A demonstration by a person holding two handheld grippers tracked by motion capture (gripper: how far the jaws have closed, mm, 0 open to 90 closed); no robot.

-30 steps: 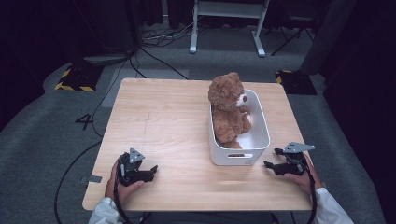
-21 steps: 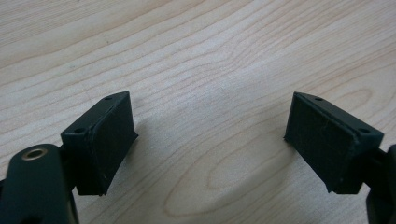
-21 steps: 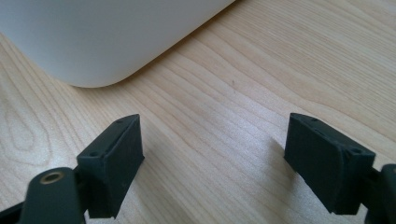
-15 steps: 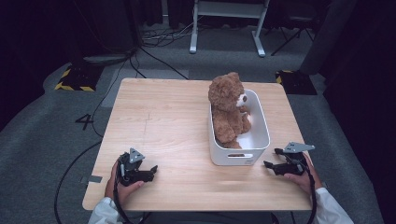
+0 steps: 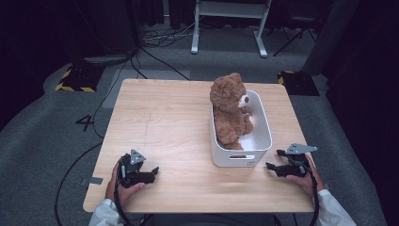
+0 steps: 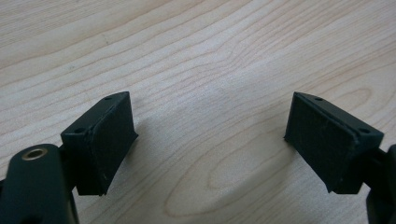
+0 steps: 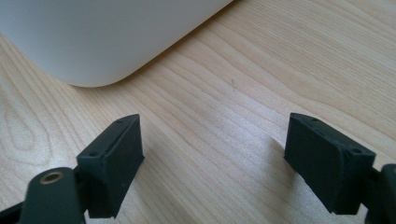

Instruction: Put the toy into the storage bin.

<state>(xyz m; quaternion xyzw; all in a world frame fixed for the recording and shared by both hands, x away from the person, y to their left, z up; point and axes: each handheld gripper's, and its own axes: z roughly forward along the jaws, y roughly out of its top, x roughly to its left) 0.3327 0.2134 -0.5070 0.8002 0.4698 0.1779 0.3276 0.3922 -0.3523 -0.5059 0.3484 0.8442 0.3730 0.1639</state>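
With both grippers, left (image 5: 151,172) and right (image 5: 272,166), wide and empty, the top-heavy bear (image 5: 229,110) could tip the bin (image 5: 263,141) toward 12 o'clock if nudged.

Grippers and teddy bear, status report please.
Left gripper open, empty, on the table. Right gripper open, beside the white bin. Teddy bear sits inside it. Nothing between.

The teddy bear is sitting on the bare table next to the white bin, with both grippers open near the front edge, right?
Not quite. The teddy bear sits inside the white bin, not beside it on the table; the high view shows this. The rest holds: the left gripper and right gripper are open near the front edge.
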